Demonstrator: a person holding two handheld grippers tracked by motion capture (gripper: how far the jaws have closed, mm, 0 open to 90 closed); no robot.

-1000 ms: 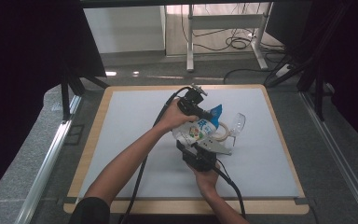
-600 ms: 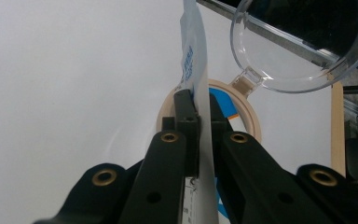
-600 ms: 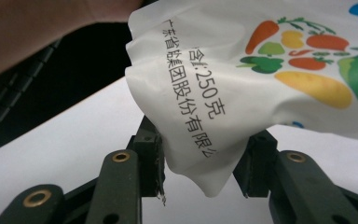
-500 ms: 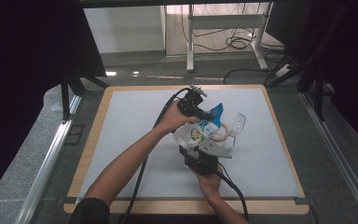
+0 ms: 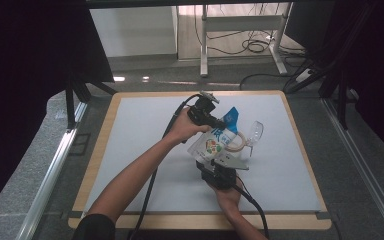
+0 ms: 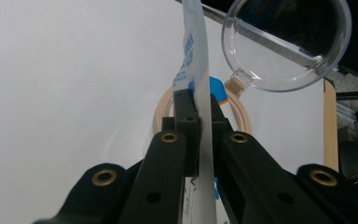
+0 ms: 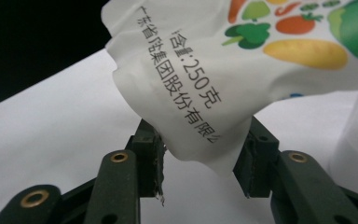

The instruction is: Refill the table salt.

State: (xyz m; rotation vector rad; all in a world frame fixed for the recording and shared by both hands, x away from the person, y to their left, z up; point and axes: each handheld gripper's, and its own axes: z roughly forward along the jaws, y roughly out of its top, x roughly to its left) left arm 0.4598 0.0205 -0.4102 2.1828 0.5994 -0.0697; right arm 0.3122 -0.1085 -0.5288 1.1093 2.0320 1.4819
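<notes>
Left gripper (image 6: 199,107) clamps pouch (image 5: 215,142) — right gripper (image 7: 200,158) (jaws apart) below.

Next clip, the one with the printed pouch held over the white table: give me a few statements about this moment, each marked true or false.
1. The left gripper is shut on the pouch. True: its jaws pinch the pouch's thin edge.
2. The right gripper is clamped tight on the pouch. False: its jaws stand apart around the pouch's lower corner.
3. A clear cup is close to the pouch. True.
4. The pouch lies flat on the table. False: it is held up between the grippers.
5. A pale ring lies behind the pouch in the left gripper view. True.
</notes>
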